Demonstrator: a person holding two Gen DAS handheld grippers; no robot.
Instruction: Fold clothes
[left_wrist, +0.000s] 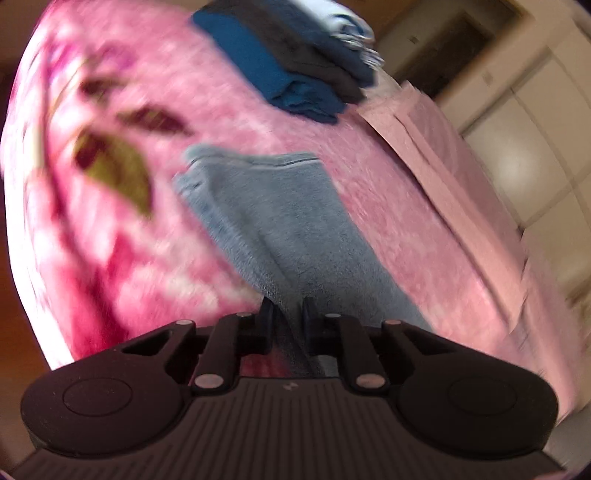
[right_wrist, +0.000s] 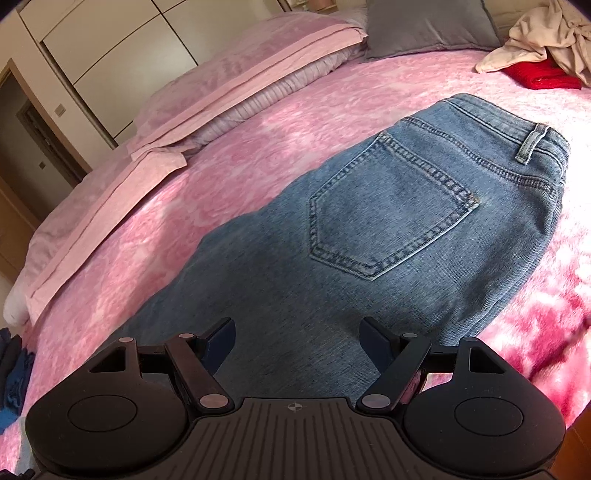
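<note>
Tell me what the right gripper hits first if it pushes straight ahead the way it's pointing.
Most likely the jeans. The right gripper is open with the denim filling the view right ahead of its fingers, the back pocket further along. How far above the fabric it sits is unclear, so contact may be immediate.

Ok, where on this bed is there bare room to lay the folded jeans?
Bare pink bedspread lies between the blue denim jeans and the folded pink quilt beside the wall. In the left wrist view, another bare strip separates the jeans' leg ends from the stack of dark folded clothes. The far corner is crowded: beige garment, red item.
</note>
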